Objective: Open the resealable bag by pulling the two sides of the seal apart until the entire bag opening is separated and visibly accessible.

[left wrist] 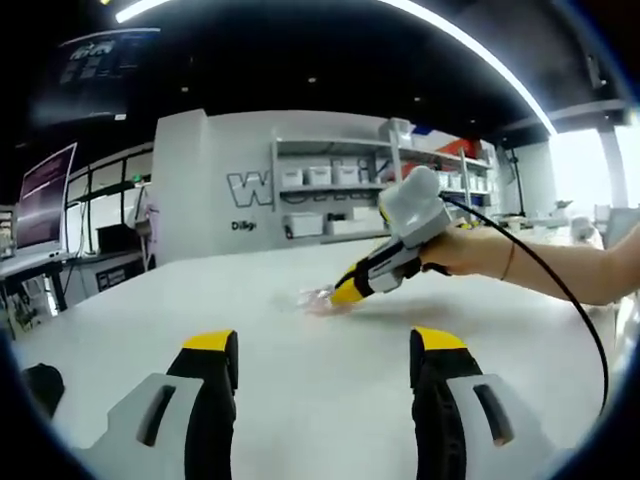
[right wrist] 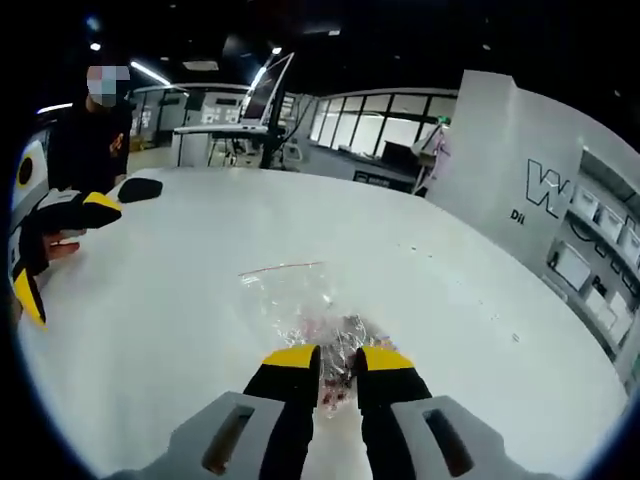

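while flat, bag (right wrist: 300, 310) between right gripper (right wrist: 338, 362)

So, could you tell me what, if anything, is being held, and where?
The right hand-held gripper closes on the near edge of the clear bag; the left hand-held gripper holds nothing.

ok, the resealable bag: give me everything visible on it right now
The resealable bag is clear, crinkled plastic lying flat on the white table, with small reddish contents at the near end. Its far edge shows as a thin straight line. The right gripper has its tips at the near end; an actual grip isn't clear. The left gripper is apart from it, open.
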`<move>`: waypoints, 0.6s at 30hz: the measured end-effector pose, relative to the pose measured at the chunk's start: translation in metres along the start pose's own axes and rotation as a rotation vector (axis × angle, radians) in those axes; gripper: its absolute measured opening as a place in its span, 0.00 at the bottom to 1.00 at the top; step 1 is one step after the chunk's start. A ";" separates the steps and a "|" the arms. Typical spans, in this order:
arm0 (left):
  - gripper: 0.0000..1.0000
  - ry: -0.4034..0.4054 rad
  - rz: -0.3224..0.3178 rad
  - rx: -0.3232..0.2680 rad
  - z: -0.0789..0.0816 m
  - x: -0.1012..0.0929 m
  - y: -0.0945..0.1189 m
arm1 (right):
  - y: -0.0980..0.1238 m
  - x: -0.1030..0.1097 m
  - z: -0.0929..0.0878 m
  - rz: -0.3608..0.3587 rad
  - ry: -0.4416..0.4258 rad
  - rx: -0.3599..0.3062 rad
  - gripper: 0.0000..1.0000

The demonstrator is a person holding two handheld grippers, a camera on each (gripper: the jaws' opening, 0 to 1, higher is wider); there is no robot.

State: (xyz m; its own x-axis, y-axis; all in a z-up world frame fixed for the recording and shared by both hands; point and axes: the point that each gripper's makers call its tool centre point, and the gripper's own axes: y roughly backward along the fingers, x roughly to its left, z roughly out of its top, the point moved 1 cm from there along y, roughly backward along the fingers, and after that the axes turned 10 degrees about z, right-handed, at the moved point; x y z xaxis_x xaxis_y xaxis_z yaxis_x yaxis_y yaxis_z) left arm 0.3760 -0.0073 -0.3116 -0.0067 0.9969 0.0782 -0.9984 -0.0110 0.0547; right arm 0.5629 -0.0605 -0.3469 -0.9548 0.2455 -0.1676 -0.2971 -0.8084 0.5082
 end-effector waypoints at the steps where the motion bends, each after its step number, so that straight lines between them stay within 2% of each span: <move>1: 0.69 0.000 0.000 0.000 0.000 0.000 0.000 | 0.000 0.000 0.000 -0.002 0.001 0.000 0.07; 6: 0.69 -0.002 -0.002 0.005 -0.002 0.000 0.000 | 0.001 -0.002 -0.001 -0.019 0.022 0.014 0.00; 11: 0.69 -0.001 -0.001 0.006 -0.002 0.000 0.000 | 0.002 0.001 -0.002 -0.043 0.084 0.046 0.00; 18: 0.69 -0.003 -0.002 0.015 -0.005 -0.001 -0.001 | 0.003 0.004 -0.002 -0.053 0.102 0.058 0.00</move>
State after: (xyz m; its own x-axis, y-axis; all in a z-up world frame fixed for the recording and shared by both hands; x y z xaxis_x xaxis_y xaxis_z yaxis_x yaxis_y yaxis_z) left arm 0.3767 -0.0077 -0.3171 -0.0046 0.9967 0.0815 -0.9975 -0.0104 0.0697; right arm 0.5578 -0.0634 -0.3477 -0.9326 0.2289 -0.2791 -0.3499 -0.7630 0.5435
